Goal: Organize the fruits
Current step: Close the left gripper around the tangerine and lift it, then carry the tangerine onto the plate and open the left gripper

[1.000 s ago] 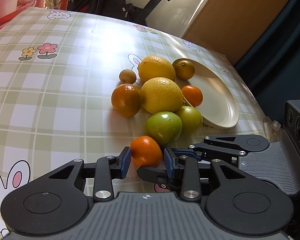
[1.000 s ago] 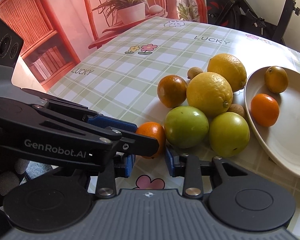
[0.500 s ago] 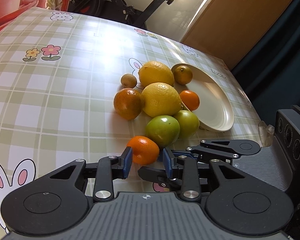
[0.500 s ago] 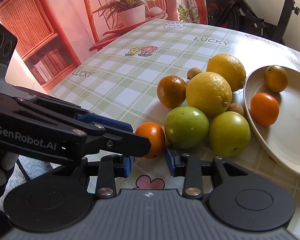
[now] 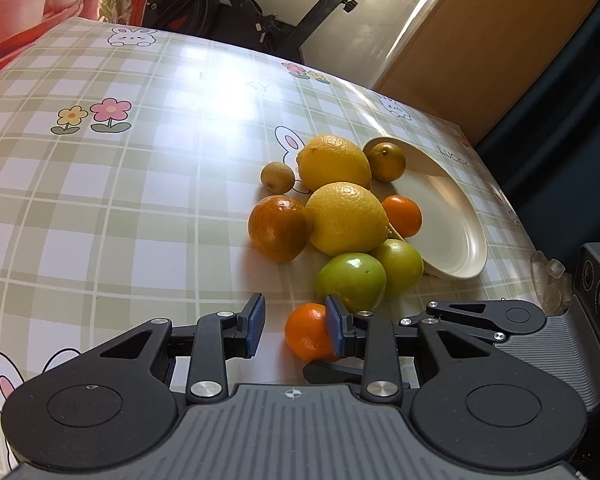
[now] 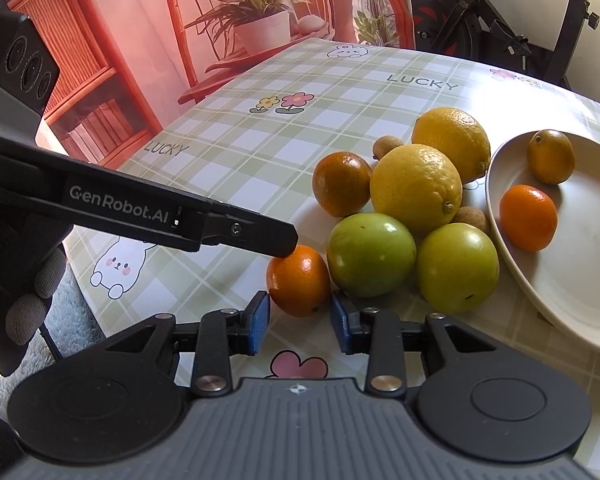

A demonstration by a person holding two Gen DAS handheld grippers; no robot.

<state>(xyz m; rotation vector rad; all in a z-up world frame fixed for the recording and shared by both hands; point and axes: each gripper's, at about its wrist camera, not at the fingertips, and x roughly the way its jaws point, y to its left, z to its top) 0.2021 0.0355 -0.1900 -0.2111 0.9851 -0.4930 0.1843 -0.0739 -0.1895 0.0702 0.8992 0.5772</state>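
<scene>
The checked tablecloth (image 5: 100,208) lies bare to my left; the white plate (image 6: 588,280) sits near the right edge, holding two fruits. Lemons (image 6: 416,188) and green fruits (image 6: 370,254) cluster beside it. My left gripper (image 5: 296,326) and right gripper (image 6: 299,318) both gape around the small orange (image 6: 298,280)

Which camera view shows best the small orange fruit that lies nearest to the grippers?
The right wrist view: the small round orange fruit shows almost whole on the checked tablecloth. In the left wrist view, a blue pad of the left gripper hides part of it.
</scene>
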